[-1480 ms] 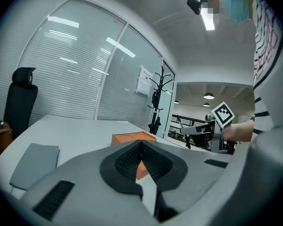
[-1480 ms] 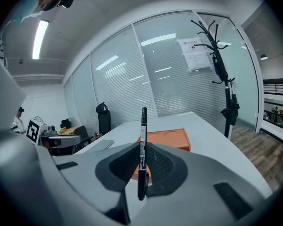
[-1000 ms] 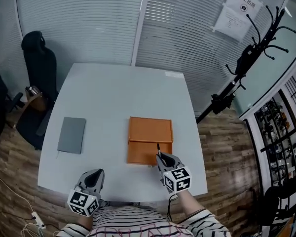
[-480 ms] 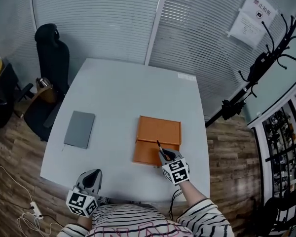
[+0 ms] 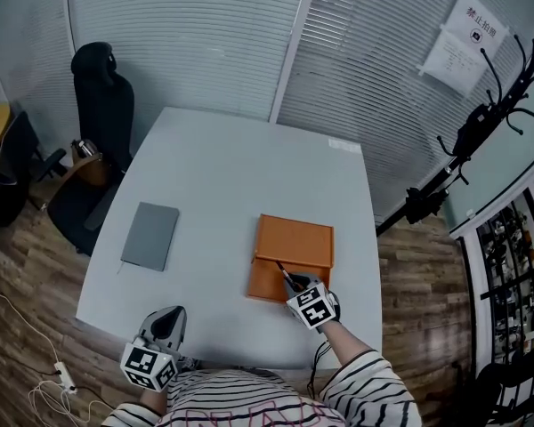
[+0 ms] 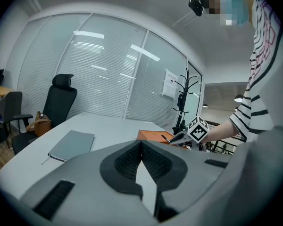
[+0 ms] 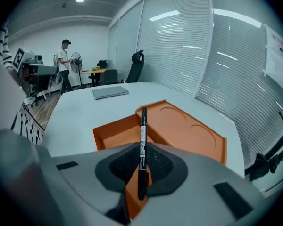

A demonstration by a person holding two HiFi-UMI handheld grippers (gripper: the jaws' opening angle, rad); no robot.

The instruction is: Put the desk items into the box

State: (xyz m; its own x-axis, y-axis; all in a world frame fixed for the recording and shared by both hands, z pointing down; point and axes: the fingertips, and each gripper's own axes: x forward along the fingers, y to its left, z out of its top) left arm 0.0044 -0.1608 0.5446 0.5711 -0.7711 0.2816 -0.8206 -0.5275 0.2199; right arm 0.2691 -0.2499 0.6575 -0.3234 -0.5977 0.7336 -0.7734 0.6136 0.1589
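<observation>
An orange box [image 5: 295, 239] lies open on the white table [image 5: 231, 167], with its lower compartment [image 7: 115, 132] toward me. My right gripper [image 5: 310, 305] hangs over the box's near edge, shut on a black pen [image 7: 142, 138]. The pen points forward above that compartment. A grey notebook [image 5: 149, 236] lies flat to the left of the box; it also shows in the left gripper view as the notebook [image 6: 73, 144]. My left gripper [image 5: 156, 350] stays at the table's front edge, jaws together with nothing between them, and far from both items.
A black office chair [image 5: 93, 87] stands off the table's far left corner. A coat rack [image 5: 481, 132] stands to the right by the glass wall. Cables [image 5: 36, 363] lie on the wooden floor at the left. A person [image 7: 65, 55] stands far off in the room.
My right gripper has carried the pen forward and a little left, from the box's near right corner to over its near compartment. The left gripper has stayed put.
</observation>
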